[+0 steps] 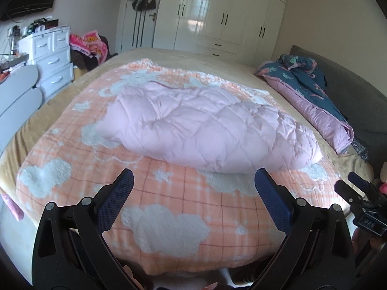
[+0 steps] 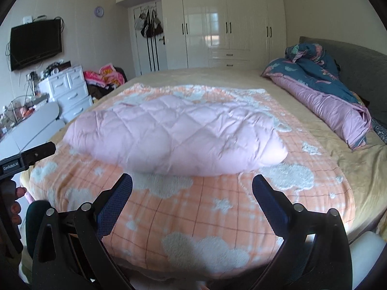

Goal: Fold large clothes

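A puffy pale pink quilted garment (image 1: 205, 125) lies in a folded bundle on an orange checked blanket with white clouds (image 1: 169, 200) spread over the bed. It also shows in the right wrist view (image 2: 174, 135), on the same blanket (image 2: 193, 212). My left gripper (image 1: 193, 181) is open and empty, held above the blanket's near part, short of the garment. My right gripper (image 2: 192, 186) is open and empty too, just in front of the garment's near edge. The right gripper's body shows at the left view's right edge (image 1: 362, 200).
A blue and pink duvet (image 2: 333, 91) is bunched at the bed's right by the grey headboard (image 2: 358, 65). White drawers (image 2: 70, 91) and a pile of pink clothes (image 2: 106, 75) stand left of the bed. White wardrobes (image 2: 229, 24) line the far wall.
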`<state>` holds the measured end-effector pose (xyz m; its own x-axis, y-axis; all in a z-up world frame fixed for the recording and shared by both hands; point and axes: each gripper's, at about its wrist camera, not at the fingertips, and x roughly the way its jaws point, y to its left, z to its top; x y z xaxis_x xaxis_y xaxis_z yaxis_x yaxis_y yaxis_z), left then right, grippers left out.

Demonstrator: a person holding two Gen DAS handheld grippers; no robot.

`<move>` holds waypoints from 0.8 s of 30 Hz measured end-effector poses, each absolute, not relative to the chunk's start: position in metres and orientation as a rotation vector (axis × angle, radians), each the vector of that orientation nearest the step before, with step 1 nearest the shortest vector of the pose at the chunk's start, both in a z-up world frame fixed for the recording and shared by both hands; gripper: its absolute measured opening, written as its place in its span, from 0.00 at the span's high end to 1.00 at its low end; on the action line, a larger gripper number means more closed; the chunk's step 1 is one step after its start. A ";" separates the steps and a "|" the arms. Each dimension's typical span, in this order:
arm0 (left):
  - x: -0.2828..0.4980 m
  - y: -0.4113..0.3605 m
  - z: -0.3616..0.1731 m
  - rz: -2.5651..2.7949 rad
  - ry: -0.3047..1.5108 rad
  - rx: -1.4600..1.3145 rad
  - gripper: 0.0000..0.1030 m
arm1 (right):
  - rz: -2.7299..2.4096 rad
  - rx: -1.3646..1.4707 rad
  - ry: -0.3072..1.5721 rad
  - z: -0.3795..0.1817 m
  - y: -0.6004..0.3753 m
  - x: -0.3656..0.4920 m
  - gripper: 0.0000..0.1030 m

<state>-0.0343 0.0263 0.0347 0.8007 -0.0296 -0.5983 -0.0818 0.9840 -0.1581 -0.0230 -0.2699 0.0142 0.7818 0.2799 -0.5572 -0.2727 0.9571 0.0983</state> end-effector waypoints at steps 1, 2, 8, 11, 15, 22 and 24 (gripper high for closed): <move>-0.033 0.025 0.033 0.028 0.646 -0.174 0.09 | 0.306 0.020 0.606 0.014 -0.268 -0.022 0.04; -0.033 0.024 0.032 0.028 0.650 -0.173 0.09 | 0.306 0.021 0.606 0.014 -0.266 -0.021 0.04; -0.032 0.020 0.029 0.021 0.668 -0.166 0.09 | 0.334 0.018 0.617 0.012 -0.259 -0.024 0.04; -0.032 0.021 0.027 0.019 0.674 -0.171 0.09 | 0.332 0.017 0.614 0.013 -0.257 -0.025 0.04; -0.032 0.020 0.025 0.018 0.685 -0.171 0.09 | 0.335 0.026 0.615 0.014 -0.258 -0.025 0.04; -0.034 0.019 0.024 0.023 0.691 -0.167 0.09 | 0.336 0.027 0.616 0.014 -0.258 -0.026 0.04; -0.034 0.020 0.024 0.024 0.692 -0.170 0.09 | 0.337 0.023 0.617 0.014 -0.258 -0.026 0.04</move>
<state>-0.0343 0.0201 0.0237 0.7705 -0.0344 -0.6365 -0.0785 0.9858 -0.1483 -0.0260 -0.2576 0.0136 0.7628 0.3170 -0.5636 -0.3031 0.9452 0.1214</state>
